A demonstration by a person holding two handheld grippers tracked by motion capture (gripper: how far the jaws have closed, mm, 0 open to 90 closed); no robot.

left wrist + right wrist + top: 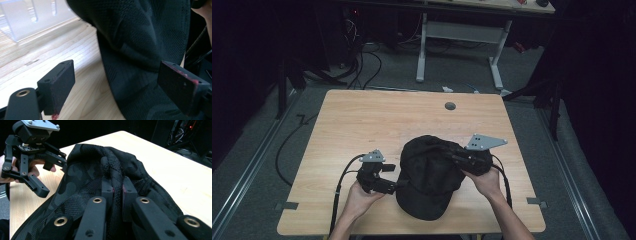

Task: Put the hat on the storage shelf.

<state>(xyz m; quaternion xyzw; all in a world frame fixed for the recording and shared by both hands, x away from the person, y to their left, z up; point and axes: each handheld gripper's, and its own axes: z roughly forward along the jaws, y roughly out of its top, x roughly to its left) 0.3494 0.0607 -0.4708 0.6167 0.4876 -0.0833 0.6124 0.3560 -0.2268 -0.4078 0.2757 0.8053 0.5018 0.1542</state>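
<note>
High view: black cap (429, 177) sits at lower centre of the wooden table (362, 120), brim toward the bottom edge — right gripper (455, 157) pinches a fold of its crown, jaws pressed together on the fabric, also clear in the right gripper view (117, 188). Left gripper (393, 175), lower left of the cap, has its jaws spread wide with nothing clamped. In the left gripper view the cap's mesh (140, 50) lies beyond and between the spread jaws, untouched by either pad.

left tool (388, 176): jaws spread, nothing gripped | right tool (117, 190): jaws pinched together, hand low
</note>
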